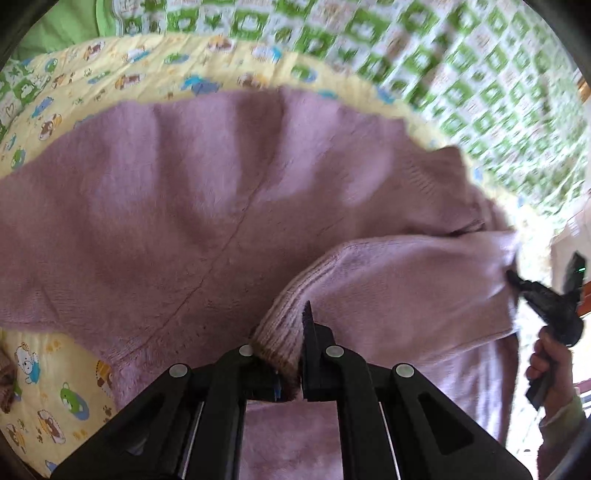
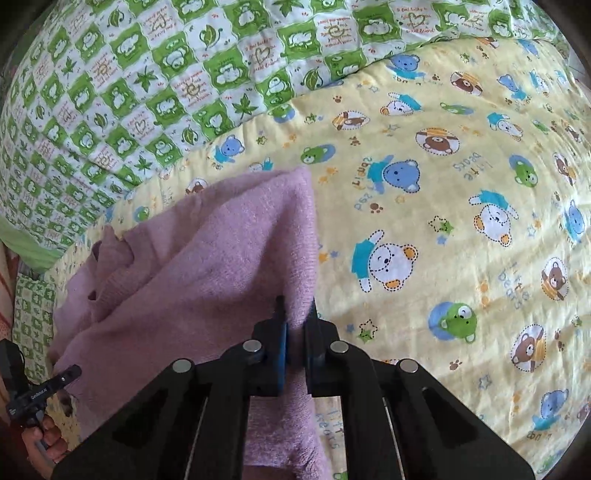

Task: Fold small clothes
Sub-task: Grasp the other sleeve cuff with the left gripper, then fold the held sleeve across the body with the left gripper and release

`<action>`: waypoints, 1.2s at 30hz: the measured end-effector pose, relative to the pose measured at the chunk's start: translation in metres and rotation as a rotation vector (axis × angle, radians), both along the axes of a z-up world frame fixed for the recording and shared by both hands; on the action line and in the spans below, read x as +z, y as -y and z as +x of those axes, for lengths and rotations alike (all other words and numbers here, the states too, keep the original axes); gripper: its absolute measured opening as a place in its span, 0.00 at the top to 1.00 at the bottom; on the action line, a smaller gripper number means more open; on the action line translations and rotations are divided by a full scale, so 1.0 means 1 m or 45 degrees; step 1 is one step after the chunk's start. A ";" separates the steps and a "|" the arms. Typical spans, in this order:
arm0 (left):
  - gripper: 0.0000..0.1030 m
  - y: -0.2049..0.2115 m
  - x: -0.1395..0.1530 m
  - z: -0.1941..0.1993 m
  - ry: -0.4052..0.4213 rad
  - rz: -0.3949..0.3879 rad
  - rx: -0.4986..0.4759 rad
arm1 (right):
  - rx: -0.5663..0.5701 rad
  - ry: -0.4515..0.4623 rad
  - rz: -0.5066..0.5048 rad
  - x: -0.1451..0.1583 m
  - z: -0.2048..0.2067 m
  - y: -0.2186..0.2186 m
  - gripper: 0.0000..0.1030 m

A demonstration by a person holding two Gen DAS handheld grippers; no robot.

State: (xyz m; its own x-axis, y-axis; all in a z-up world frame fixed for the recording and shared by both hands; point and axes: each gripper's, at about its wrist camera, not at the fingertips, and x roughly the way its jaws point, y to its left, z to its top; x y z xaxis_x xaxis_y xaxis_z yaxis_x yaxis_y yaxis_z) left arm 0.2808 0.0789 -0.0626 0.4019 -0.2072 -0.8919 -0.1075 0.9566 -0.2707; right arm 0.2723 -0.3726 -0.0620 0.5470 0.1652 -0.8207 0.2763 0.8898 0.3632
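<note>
A fuzzy pink knit sweater [image 1: 177,206] lies spread on a yellow bear-print sheet [image 1: 66,398]. My left gripper [image 1: 291,332] is shut on the ribbed edge of a lifted part of the sweater [image 1: 388,288]. My right gripper [image 2: 295,321] is shut on another edge of the same sweater [image 2: 221,258], holding it up over the yellow sheet [image 2: 443,184]. The right gripper also shows at the right of the left wrist view [image 1: 517,284], and the left one shows at the lower left of the right wrist view [image 2: 70,373].
A green-and-white checked quilt [image 2: 129,92] lies beyond the yellow sheet, and it also shows in the left wrist view [image 1: 461,66]. A green pillow edge [image 1: 62,29] is at the far left. The person's hand [image 1: 554,369] holds the right gripper.
</note>
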 end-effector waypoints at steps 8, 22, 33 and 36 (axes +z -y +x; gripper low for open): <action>0.64 -0.014 0.012 -0.012 0.005 0.002 0.053 | -0.048 0.038 -0.039 0.021 -0.012 -0.013 0.64; 0.19 -0.129 0.037 -0.128 -0.014 0.486 0.435 | 0.116 0.052 0.079 0.035 -0.092 -0.096 0.55; 0.39 -0.191 -0.003 -0.117 -0.159 0.560 0.531 | 0.141 -0.001 0.143 0.029 -0.114 -0.132 0.55; 0.77 -0.190 0.002 -0.119 -0.104 0.530 0.496 | 0.150 0.008 0.138 0.032 -0.118 -0.135 0.55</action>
